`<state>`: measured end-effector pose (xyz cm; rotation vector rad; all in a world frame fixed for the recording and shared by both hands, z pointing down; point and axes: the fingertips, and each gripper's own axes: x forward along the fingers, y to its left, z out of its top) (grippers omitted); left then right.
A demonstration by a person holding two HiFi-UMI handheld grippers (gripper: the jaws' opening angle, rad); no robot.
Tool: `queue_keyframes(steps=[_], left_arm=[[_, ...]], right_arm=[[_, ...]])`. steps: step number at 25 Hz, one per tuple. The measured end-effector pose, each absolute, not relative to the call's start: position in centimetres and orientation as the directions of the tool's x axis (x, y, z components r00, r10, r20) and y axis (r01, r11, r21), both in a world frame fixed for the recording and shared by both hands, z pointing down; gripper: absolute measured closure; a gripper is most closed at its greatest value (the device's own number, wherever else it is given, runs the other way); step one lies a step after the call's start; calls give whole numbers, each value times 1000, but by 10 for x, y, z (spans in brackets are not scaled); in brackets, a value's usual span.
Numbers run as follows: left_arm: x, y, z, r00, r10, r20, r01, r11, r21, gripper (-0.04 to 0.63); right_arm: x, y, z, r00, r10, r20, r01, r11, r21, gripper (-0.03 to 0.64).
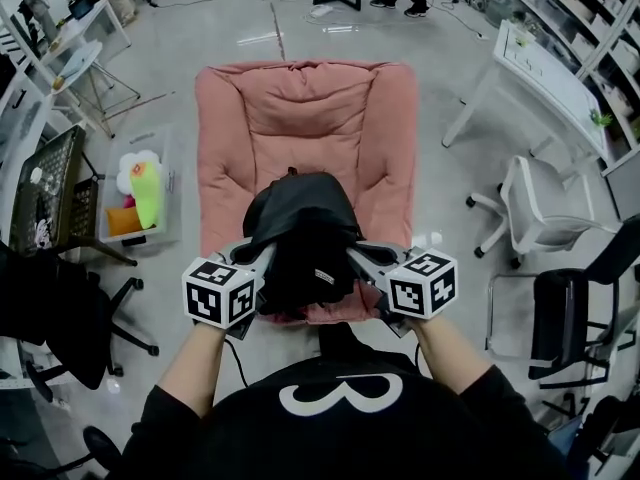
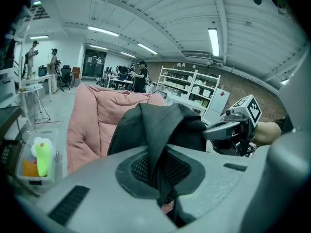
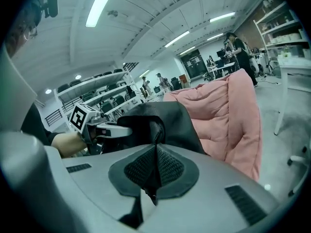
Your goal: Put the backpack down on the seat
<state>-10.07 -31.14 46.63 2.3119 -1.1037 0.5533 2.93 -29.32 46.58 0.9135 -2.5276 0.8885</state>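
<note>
A grey floor (image 1: 450,198) spreads through a large workshop room. A white table (image 1: 545,73) and a white office chair (image 1: 540,208) stand at the right, and a clear bin (image 1: 150,143) of toys stands at the left. A pink padded seat (image 1: 305,108) stands in the middle, its front toward the person. The black backpack (image 1: 300,233) is over the front half of the seat cushion, between the two grippers; whether it rests there I cannot tell. Its long axis runs from the person toward the seat back. The left gripper (image 2: 159,178) is clenched on a black strap (image 2: 153,130) of the backpack. The right gripper (image 3: 154,171) is clamped on a fold of its black fabric.
</note>
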Motion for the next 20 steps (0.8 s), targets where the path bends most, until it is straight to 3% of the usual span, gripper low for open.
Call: queue_keyframes(steps=[20], left_arm=[[-94, -446, 597, 485, -562, 670, -860, -447, 248, 583]], right_arm=[[34, -430, 585, -730, -346, 589, -647, 629, -431, 603]])
